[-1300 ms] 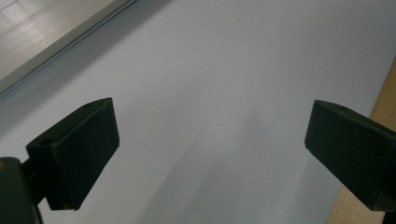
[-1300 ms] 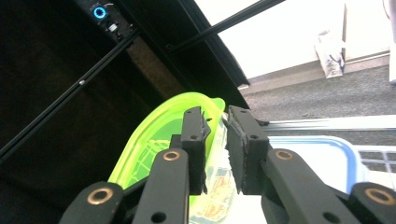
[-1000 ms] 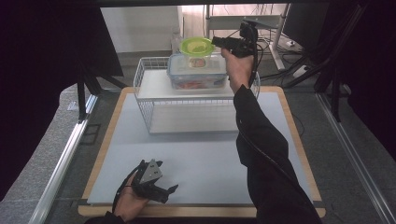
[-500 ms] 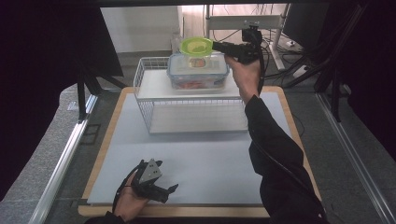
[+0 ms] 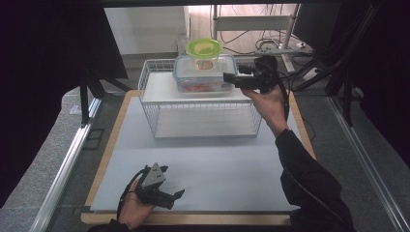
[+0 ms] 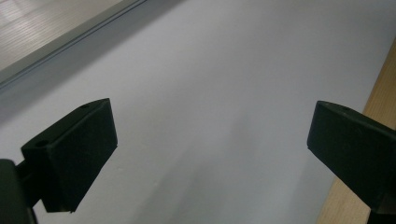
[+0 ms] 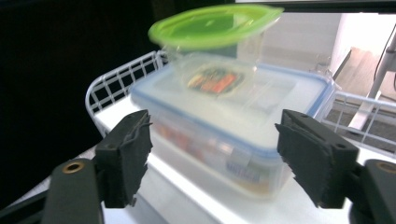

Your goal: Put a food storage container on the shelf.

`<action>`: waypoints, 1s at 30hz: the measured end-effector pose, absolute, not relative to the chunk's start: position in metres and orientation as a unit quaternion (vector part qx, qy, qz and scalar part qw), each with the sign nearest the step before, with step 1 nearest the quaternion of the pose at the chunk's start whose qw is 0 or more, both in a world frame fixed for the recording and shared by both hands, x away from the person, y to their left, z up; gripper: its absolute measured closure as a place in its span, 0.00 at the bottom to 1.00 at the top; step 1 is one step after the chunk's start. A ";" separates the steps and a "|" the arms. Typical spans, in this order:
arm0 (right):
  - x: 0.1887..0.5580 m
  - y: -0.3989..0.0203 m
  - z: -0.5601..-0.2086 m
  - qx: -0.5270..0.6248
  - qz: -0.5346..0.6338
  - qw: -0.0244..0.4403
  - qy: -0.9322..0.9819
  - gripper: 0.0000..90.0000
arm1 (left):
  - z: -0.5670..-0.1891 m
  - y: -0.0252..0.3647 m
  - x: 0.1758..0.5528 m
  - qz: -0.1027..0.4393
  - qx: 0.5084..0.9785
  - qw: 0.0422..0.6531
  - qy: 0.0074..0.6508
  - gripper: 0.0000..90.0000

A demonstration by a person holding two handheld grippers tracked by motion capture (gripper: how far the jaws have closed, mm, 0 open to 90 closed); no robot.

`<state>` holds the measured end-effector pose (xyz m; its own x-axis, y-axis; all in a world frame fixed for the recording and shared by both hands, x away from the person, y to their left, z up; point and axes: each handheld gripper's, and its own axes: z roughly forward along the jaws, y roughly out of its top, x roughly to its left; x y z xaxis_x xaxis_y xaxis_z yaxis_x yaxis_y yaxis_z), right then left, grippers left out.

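- Behind the table (image 5: 203, 159) we see a bright floor, a metal rack of cables and dark curtains to either side; the table itself carries a pale grey mat inside a wooden border.
- Our main object, the clear storage box (image 5: 205, 73) with a blue-rimmed lid, sits on the white shelf of the wire rack (image 5: 203, 108) at the far middle of the mat; reddish contents show through its wall (image 7: 219, 140).
- On that lid stands a small clear tub with a green lid (image 5: 205, 48) — upright in the high view, blurred in the right gripper view (image 7: 215, 28).
- Our right gripper (image 5: 231, 78) is held level at the box's right end, its tips just beside the box wall. Its jaws have just been opening; in the right gripper view they stand spread (image 7: 212, 163), with the box's near corner seen between them farther off and neither pad pressing on it.
- Our left gripper (image 5: 175, 195) rests low at the near left of the mat (the grey three-cornered plate on top faces up), well apart from the rack.
- Its jaws are spread wide over bare mat (image 6: 208, 154) — nothing lies between them, and a strip of the wooden border shows at one edge of that view.
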<state>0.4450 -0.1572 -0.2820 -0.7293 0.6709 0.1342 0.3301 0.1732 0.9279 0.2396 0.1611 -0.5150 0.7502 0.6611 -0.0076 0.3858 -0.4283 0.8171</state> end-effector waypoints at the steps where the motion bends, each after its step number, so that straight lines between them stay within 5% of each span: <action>1: 0.440 -0.158 -0.284 0.327 0.548 0.159 0.753 0.26 | -0.515 0.162 0.240 0.156 0.828 0.435 0.316 0.01; 30: 0.348 -0.193 -0.403 0.285 0.500 0.137 0.806 0.00 | -0.516 0.160 0.239 0.178 0.832 0.430 0.303 0.01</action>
<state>0.3481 -0.1925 -0.4031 -0.7998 0.5969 0.0642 0.3224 0.3368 0.8847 0.2389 0.1603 -0.5163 0.7533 0.6567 0.0355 0.3510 -0.4471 0.8227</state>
